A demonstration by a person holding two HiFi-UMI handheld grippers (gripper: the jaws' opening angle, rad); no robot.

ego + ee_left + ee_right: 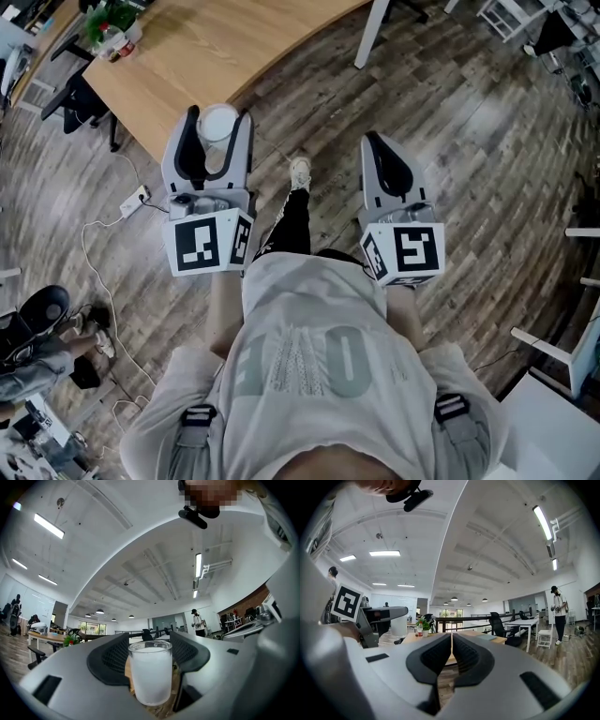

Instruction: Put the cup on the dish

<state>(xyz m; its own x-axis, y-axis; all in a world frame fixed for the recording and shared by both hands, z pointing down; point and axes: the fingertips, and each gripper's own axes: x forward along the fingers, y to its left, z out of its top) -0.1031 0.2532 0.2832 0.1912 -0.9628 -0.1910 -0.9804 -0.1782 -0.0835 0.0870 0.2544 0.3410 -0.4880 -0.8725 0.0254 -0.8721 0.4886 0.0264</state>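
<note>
A frosted white cup (149, 671) stands upright between the jaws of my left gripper (149, 653), which is shut on it. From the head view the cup (218, 123) shows as a white round top in the left gripper (219, 131), held over the near edge of a wooden table (187, 56). My right gripper (386, 157) hangs over the wood floor with its jaws pressed together and nothing in them; its own view shows the right gripper (452, 644) the same way. No dish is in any view.
A potted plant (111, 26) stands at the table's far left end. Office chairs (80, 101) sit by the table's left side. A power strip (131, 201) and cable lie on the floor to the left. A white table leg (371, 34) stands ahead.
</note>
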